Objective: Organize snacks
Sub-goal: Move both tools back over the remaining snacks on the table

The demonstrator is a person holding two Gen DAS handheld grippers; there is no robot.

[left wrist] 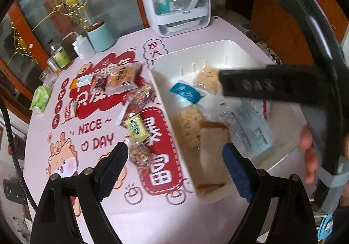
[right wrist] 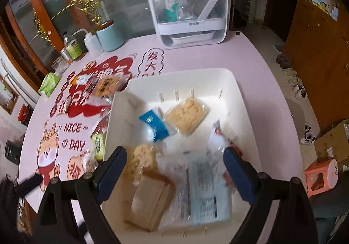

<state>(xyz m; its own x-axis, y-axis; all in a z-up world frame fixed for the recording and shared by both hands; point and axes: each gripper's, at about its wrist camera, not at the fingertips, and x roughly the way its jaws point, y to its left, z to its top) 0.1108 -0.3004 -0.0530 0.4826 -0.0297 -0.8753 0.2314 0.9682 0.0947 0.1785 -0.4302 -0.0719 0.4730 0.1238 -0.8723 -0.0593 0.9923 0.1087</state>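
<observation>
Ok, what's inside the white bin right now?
In the white bin: two beige cracker packs, a blue sachet, a bread slice and a pale blue packet. Anything beneath them is covered.

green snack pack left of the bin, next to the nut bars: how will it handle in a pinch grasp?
The green snack pack looks like a small glossy film pouch, so probably light and somewhat slippery between the pads. It lies partly on neighbouring wrappers beside the white bin, so a push would likely slide it rather than roll it. Its puffy look suggests it will give under a squeeze; contents may be crushable.
</observation>
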